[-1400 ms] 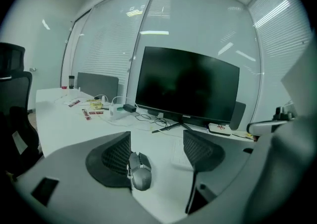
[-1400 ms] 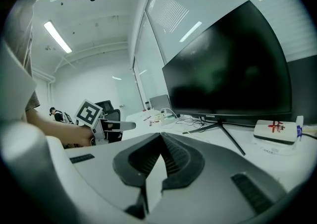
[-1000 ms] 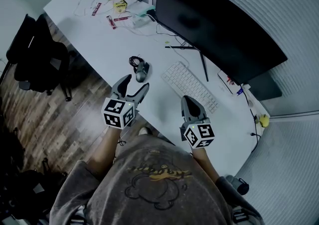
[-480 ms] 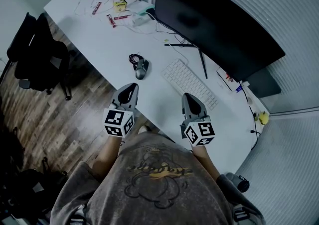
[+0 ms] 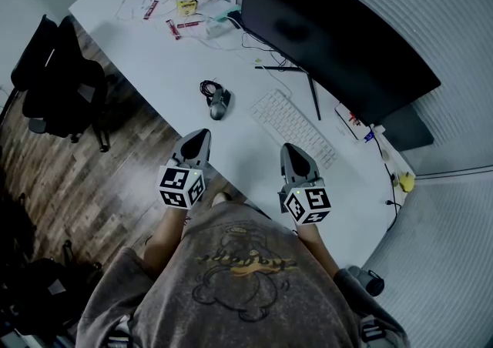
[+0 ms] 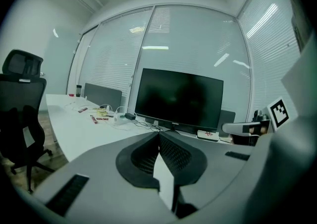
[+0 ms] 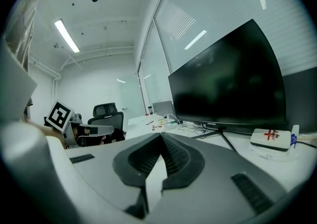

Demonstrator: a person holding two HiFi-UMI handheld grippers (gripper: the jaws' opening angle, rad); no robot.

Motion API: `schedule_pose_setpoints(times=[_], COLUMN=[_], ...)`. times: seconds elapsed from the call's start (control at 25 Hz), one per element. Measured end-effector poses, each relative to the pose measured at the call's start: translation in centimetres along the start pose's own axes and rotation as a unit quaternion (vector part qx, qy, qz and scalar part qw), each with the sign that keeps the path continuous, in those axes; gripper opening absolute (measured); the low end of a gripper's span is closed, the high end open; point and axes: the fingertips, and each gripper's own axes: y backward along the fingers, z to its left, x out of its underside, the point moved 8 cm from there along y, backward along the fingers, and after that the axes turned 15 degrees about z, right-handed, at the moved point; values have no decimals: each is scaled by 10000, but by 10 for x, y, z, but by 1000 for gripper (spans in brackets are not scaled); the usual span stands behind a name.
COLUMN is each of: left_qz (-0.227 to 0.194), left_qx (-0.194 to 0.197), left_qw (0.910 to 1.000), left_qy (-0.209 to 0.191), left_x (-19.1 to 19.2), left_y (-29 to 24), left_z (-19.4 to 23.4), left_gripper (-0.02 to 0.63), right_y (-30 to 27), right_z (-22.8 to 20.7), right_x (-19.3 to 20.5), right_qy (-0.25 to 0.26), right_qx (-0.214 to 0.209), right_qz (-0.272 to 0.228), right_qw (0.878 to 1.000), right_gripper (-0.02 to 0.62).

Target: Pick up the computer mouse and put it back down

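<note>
A dark computer mouse (image 5: pixel 219 104) lies on the white desk (image 5: pixel 162 69) with its cable coiled just behind it, left of the white keyboard (image 5: pixel 293 130). My left gripper (image 5: pixel 196 138) hovers near the desk's front edge, a short way in front of the mouse, shut with nothing between its jaws. My right gripper (image 5: pixel 293 156) is over the desk in front of the keyboard, also shut and empty. In the left gripper view the jaws meet tip to tip (image 6: pixel 159 134); the mouse is hidden there. The right gripper view shows its jaws closed too (image 7: pixel 161 135).
A large dark monitor (image 5: pixel 331 38) stands behind the keyboard. Cables, a yellow box (image 5: pixel 186 6) and small items lie at the desk's far left end. A black office chair (image 5: pixel 58 81) stands on the wood floor to the left. A small white box (image 5: pixel 350 125) sits under the monitor's right side.
The left gripper's jaws, wide open a second ago, have closed with nothing in them, and the gripper has pulled back a little from the mouse. The right gripper has stayed put.
</note>
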Motion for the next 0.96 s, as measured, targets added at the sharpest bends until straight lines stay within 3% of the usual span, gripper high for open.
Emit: schedule_pose_setpoints(times=[0.96], left_qz=[144], left_qx=[239], left_qw=[9995], left_qy=[159], left_x=[9], left_y=[10], left_z=[-11], left_gripper=[20], right_y=[13], right_z=[11], right_x=[13], right_qy=[-31], right_qx=[-6], right_qz=[48], right_qw=[10000], right_gripper=[5])
